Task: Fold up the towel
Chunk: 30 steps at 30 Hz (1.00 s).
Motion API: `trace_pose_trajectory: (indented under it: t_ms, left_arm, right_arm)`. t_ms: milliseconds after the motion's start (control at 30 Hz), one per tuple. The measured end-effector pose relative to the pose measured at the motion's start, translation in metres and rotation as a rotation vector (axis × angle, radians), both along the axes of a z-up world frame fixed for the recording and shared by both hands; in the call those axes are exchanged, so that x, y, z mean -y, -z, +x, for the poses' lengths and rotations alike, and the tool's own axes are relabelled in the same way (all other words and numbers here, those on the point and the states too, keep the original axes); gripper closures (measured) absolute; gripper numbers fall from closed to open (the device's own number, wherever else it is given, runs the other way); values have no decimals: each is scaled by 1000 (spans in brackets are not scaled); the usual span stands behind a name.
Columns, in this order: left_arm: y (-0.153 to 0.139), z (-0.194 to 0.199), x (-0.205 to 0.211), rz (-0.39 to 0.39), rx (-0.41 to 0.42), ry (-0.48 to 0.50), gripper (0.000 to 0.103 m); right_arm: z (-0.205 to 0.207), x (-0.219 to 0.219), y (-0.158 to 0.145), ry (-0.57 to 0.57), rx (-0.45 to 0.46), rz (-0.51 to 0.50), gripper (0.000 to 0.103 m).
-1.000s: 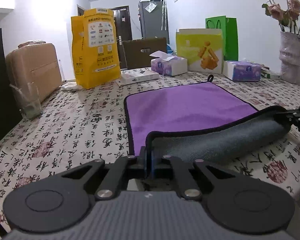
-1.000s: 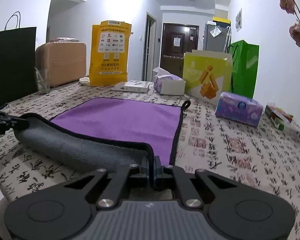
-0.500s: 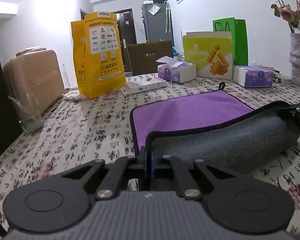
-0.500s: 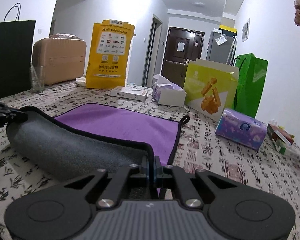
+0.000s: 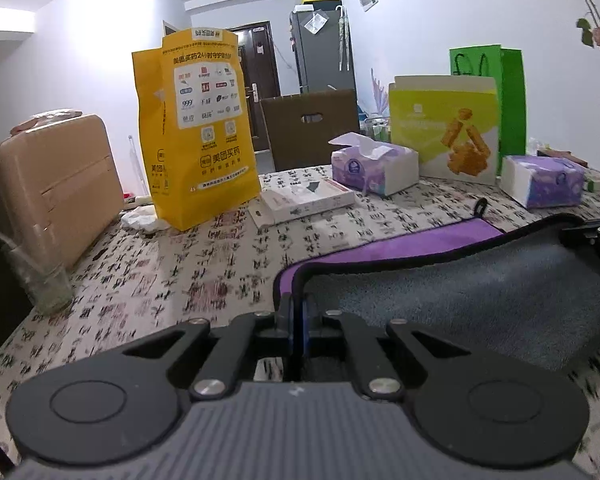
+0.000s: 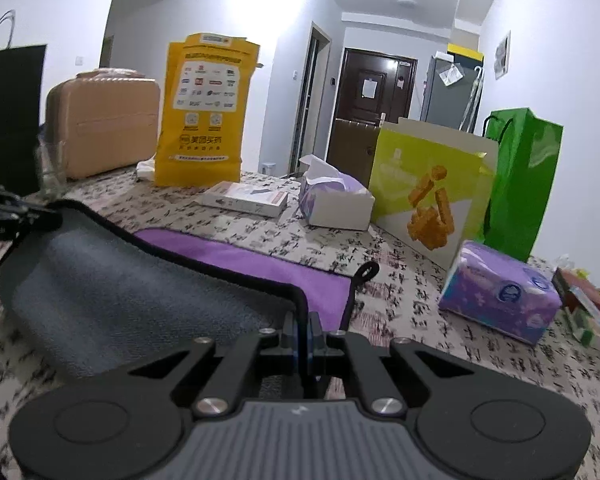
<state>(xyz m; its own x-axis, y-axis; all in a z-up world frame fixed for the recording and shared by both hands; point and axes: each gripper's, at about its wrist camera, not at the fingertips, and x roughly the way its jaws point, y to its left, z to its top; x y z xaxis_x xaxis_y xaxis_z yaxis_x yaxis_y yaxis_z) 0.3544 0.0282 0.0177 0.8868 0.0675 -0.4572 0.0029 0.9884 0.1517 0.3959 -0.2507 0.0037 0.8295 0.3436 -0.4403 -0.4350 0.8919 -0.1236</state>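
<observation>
Left tool [image 5: 299, 312], right tool [image 6: 302, 330] each clamp towel [image 5: 480, 300] corner; bag [image 5: 198, 120] reads, perhaps, "999".

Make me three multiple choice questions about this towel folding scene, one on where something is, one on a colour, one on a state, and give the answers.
1. Where is the yellow bag?
A. standing on the table beyond the towel
B. lying flat on the towel
C. on the floor

2. What colour is the towel's lifted underside?
A. purple
B. grey
C. yellow

3. What state are the two tools in?
A. both open above the towel
B. one open, one shut
C. both shut on the towel's near edge

Answers:
1. A, since the bag stands upright on the table past the towel's far edge.
2. B, since the raised flap shows grey while the flat part shows purple.
3. C, since the left tool and right tool each pinch a black-trimmed corner, holding the edge off the table.
</observation>
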Motion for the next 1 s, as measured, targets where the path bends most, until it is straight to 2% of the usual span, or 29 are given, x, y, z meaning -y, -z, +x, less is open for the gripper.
trace_pose_trajectory:
  t_ms: [200, 400, 833, 933, 1000]
  left_arm:
    - [-3, 43, -9, -9, -27, -5, 98]
    - [6, 86, -17, -38, -85, -27, 98]
    - [30, 142, -26, -86, -162, -38, 98]
    - [38, 146, -30, -87, -189, -42, 94]
    - [41, 145, -32, -85, -182, -42, 92]
  right_arm:
    - [49, -3, -7, -11, -38, 37, 100]
    - [98, -8, 4, -6, -110, 71, 100]
    - [152, -12, 28, 37, -182, 97, 99]
    - [157, -7, 33, 57, -210, 123, 95]
    - [159, -3, 33, 63, -218, 136, 88]
